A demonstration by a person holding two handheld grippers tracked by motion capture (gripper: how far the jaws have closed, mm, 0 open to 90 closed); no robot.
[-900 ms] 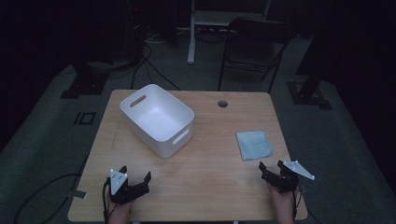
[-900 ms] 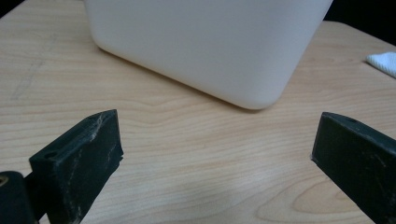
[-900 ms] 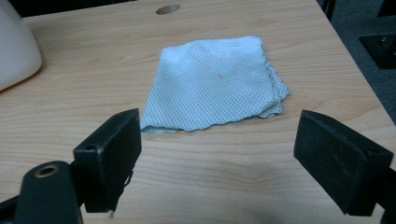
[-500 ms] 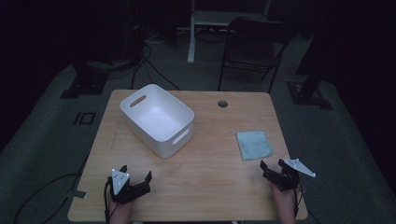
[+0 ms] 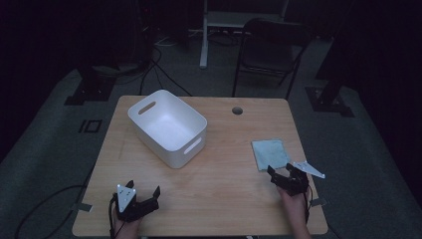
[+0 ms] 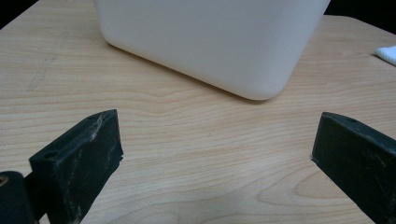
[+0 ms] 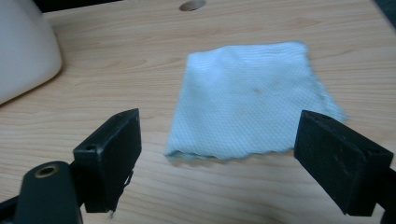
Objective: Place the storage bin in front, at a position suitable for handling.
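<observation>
**Cloth just ahead of my right tongs**

The folded blue cloth (image 5: 269, 154) lies flat on the counter (image 5: 224, 199), just beyond my right tongs (image 5: 279, 175), far from my left tongs (image 5: 144, 190). Its near edge runs across my gape. Both tongs rest low at the near edge, spread wide, holding nothing. The white bin (image 5: 168, 127) sits far-left.

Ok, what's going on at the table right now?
A person holds a gripper in each hand near the table's front edge. The right gripper, jaws open, sits just short of the folded cloth without touching it. The left gripper is open too, facing the white bin. Nothing is held.
</observation>
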